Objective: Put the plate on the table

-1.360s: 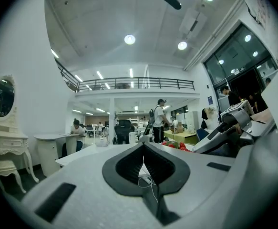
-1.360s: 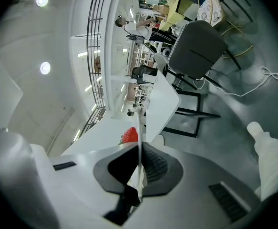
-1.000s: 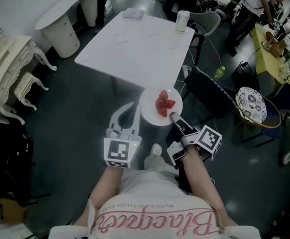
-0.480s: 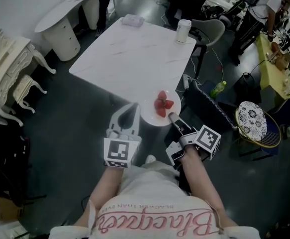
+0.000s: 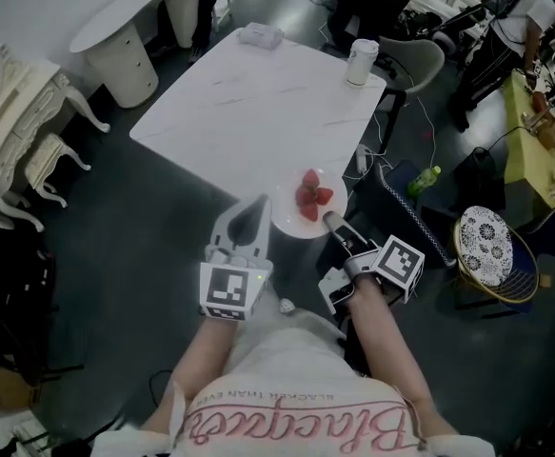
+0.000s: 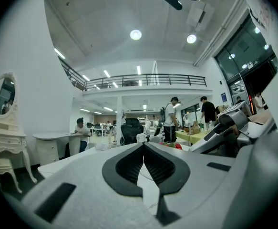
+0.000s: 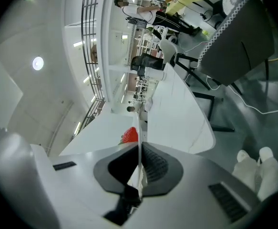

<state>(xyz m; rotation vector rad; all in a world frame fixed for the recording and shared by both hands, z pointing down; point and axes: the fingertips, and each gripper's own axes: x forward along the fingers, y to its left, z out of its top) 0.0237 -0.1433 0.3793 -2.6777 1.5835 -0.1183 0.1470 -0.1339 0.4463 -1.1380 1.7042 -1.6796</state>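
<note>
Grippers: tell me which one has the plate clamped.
The right gripper: its jaws pinch the near rim of the white plate carrying strawberries. The left gripper, jaws together on nothing, only points alongside the plate's left edge.

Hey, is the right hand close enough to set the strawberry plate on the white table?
Probably yes. The right tongs hold the plate at the near corner of the table, and that corner is bare; the cup stands at the far end.
</note>
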